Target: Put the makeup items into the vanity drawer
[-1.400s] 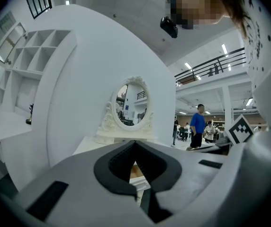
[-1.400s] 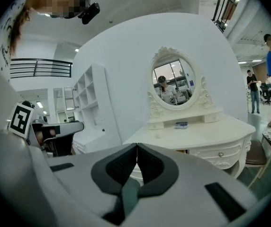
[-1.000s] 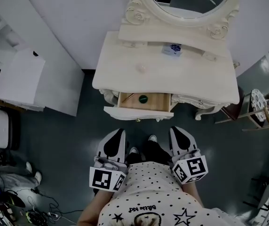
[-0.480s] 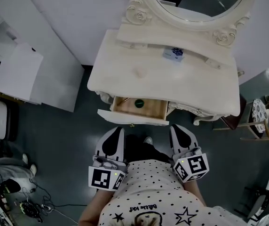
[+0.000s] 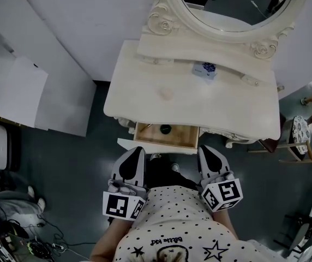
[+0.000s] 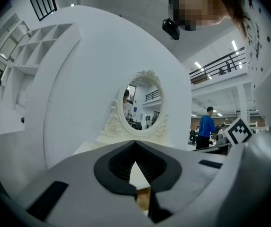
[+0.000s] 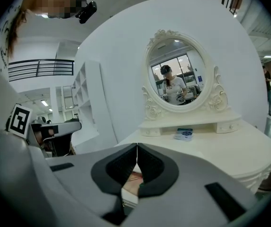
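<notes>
While pressed together, empty: left claw (image 5: 137, 151) and right claw (image 5: 203, 149) near the open drawer (image 5: 181, 137), perhaps a dark jar (image 5: 165, 129) inside.

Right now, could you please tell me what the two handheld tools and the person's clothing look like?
The left tool and right tool match: light grey shells tapering to a point, each with a black teardrop-shaped inset on top. At their rear ends sit the left cube and right cube, both carrying black-and-white square markers. The person wears a white top with black dots and stars.
</notes>
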{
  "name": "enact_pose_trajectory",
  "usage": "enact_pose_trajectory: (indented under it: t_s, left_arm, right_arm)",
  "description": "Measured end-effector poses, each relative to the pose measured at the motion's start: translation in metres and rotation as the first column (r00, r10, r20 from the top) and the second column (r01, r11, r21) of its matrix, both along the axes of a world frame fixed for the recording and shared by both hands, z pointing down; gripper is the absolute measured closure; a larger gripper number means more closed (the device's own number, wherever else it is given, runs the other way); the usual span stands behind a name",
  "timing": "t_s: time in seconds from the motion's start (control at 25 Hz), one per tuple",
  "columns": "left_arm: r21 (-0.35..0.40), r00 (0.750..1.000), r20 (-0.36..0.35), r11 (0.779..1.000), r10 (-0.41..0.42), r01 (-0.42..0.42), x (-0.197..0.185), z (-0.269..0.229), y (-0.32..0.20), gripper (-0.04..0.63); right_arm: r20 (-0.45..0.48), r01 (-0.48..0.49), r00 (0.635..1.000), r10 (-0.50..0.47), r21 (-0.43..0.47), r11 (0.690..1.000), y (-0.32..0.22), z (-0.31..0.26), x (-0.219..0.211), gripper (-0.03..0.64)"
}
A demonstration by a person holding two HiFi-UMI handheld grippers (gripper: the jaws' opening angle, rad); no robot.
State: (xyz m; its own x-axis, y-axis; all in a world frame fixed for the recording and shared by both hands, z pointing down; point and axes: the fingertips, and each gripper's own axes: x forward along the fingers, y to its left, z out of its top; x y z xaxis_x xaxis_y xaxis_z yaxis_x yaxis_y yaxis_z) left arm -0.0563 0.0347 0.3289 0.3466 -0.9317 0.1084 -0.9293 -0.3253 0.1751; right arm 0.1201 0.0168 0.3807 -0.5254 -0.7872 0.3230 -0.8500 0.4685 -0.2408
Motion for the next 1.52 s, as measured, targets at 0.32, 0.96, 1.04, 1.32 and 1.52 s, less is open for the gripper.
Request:
enact_pose_trajectory:
  t_s: [0.32, 0.96, 1.04, 1.32, 1.52]
  left_arm:
    - [0.001, 0.999, 0.035, 1.0, 0.014, -0.014, -0.058, -0.012, -0.043, 0.586]
    - [-0.03, 0.998, 0.004, 0.998, 0.063, -0.063, -0.066, 0.002, -0.066, 0.586]
    - [-0.033, 0.998, 0.003, 0.998, 0.056, -0.056, -0.066, 0.004, -0.067, 0.586]
    - [-0.043, 0.999, 0.002, 0.998, 0.035, -0.035, -0.066, 0.004, -0.07, 0.586]
    - [-0.04, 0.999, -0.001, 0.999, 0.032, -0.032, -0.065, 0.002, -0.072, 0.586]
  right_arm:
    - [0.029, -0.042, 0.999, 0.042, -0.006, 0.999, -0.029, -0.01, -0.048, 0.607]
    - [0.024, -0.087, 0.996, 0.086, 0.005, 0.996, -0.057, -0.01, -0.057, 0.607]
    - [0.018, -0.069, 0.997, 0.069, 0.002, 0.998, -0.058, -0.008, -0.058, 0.607]
    - [0.02, -0.063, 0.998, 0.063, -0.001, 0.998, -0.068, -0.009, -0.055, 0.606]
    - [-0.005, -0.023, 1.0, 0.024, 0.019, 1.0, -0.076, -0.012, -0.059, 0.606]
